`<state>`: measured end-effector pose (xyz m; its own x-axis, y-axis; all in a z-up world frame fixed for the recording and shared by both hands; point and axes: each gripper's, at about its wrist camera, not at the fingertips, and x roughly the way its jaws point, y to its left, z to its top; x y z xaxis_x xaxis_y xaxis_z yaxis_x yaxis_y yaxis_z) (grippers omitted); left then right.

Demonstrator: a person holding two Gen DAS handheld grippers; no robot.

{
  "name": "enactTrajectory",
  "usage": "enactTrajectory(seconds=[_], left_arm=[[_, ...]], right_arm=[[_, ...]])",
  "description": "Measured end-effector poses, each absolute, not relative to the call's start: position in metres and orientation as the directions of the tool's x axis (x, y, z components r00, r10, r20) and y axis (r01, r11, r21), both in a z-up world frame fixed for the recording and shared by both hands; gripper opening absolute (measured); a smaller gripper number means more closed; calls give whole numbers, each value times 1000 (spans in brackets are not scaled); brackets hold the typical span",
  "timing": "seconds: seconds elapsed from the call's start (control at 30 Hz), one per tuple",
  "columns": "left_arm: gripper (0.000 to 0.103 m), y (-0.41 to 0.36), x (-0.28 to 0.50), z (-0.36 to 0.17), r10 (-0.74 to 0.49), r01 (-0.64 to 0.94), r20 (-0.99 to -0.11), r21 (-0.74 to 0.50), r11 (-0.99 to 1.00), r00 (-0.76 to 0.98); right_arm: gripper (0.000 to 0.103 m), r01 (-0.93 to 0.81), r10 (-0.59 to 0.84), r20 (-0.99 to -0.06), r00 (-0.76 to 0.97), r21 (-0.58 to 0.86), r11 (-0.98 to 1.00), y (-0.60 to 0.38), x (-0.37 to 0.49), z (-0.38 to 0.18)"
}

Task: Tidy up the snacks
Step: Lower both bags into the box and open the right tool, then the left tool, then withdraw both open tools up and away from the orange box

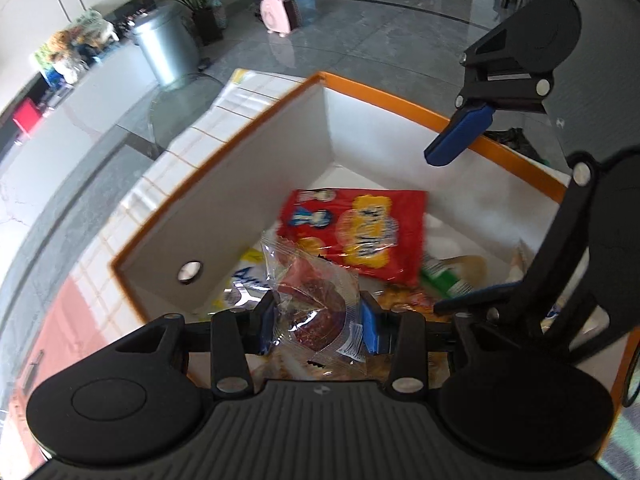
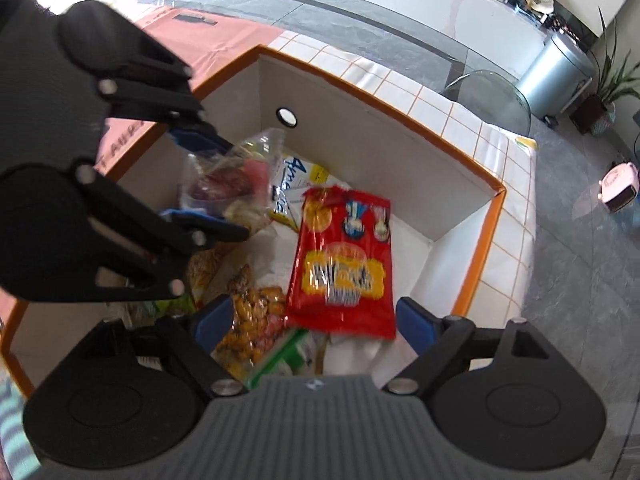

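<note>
- The left gripper, nearest the left wrist camera, is clenched on a clear-wrapped snack with a dark red filling; both blue pads press its crinkled wrapper, and it hangs above the box's contents.
- The right gripper, nearest its own camera, stands wide and released, grasping nothing; the lower end of the red snack bag lies between its blue fingers, which sit clear of the bag's edges.
- The box, white inside with an orange rim, sits on the desk, which is covered by a white cloth with orange grid lines.
- The red snack bag lies flat near the middle of the box floor, partly over other packets.
- A yellow-and-white packet lies by the wall with the round hole.
- A bag of golden-brown snacks and a green-and-white packet lie beside the red bag's lower end.
</note>
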<state>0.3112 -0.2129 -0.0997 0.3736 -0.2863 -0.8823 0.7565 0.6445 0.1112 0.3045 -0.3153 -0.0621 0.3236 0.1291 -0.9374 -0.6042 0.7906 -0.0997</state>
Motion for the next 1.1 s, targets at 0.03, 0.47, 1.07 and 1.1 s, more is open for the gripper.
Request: enactTrajectory(seconds=[0.03, 0.47, 1.07, 1.1], left_arm=[[47, -215, 311, -101, -293, 762, -885, 99, 640, 361], [58, -224, 311, -115, -256, 766, -918, 75, 639, 303], [70, -191, 270, -41, -309, 691, -847, 92, 717, 433], [70, -187, 265, -35, -304, 676, -841, 96, 731, 448]], right_arm=[[84, -614, 123, -939, 323, -108, 782, -316, 302, -63], [83, -621, 124, -944, 305, -99, 777, -324, 296, -73], [84, -513, 139, -941, 309, -42, 858, -324, 275, -25], [84, -496, 148, -939, 309, -27, 868, -325, 272, -21]])
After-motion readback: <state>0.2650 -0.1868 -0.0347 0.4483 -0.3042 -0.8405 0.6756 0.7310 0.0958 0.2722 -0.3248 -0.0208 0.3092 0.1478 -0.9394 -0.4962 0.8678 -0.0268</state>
